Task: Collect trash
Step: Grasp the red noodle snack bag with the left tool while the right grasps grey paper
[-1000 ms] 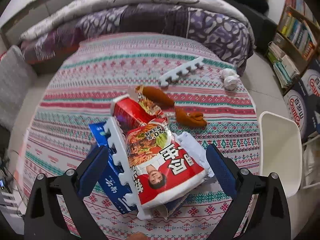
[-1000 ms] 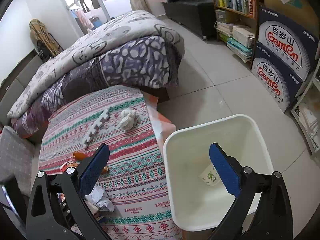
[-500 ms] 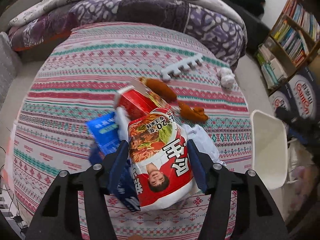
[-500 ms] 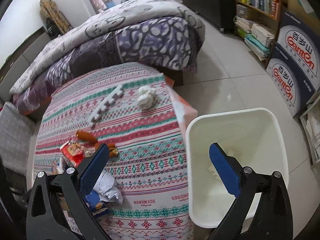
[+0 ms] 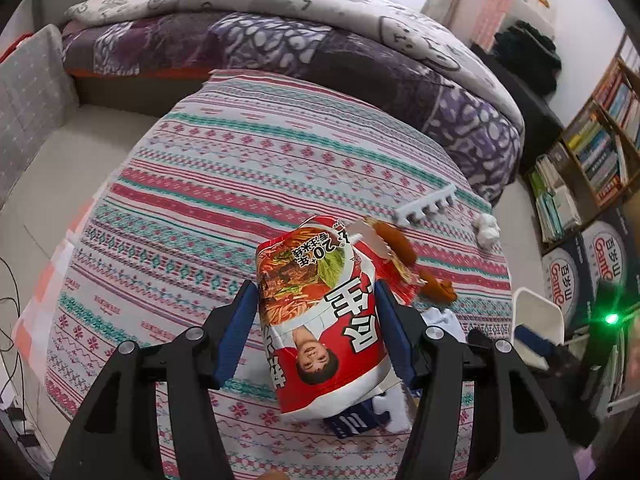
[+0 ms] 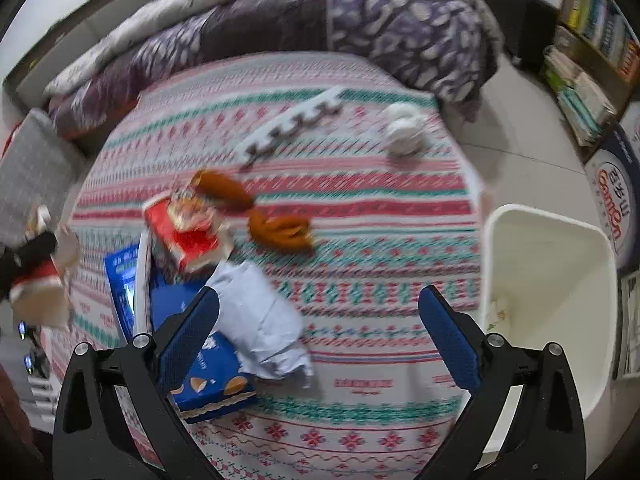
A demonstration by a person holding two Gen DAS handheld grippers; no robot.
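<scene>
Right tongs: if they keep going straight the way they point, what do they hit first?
Probably the crumpled white paper, lying between the open right tongs toward the left pad, on the patterned cloth. The frame is blurred and depth is unclear, so bare cloth beside it is possible.

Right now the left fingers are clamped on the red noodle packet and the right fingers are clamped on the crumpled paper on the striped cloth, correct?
Not quite. The left gripper does hold the red noodle packet, but the right wrist view shows the right gripper with its fingers wide apart, gripping nothing. The crumpled paper lies loose on the striped cloth beside the left-hand finger.
</scene>
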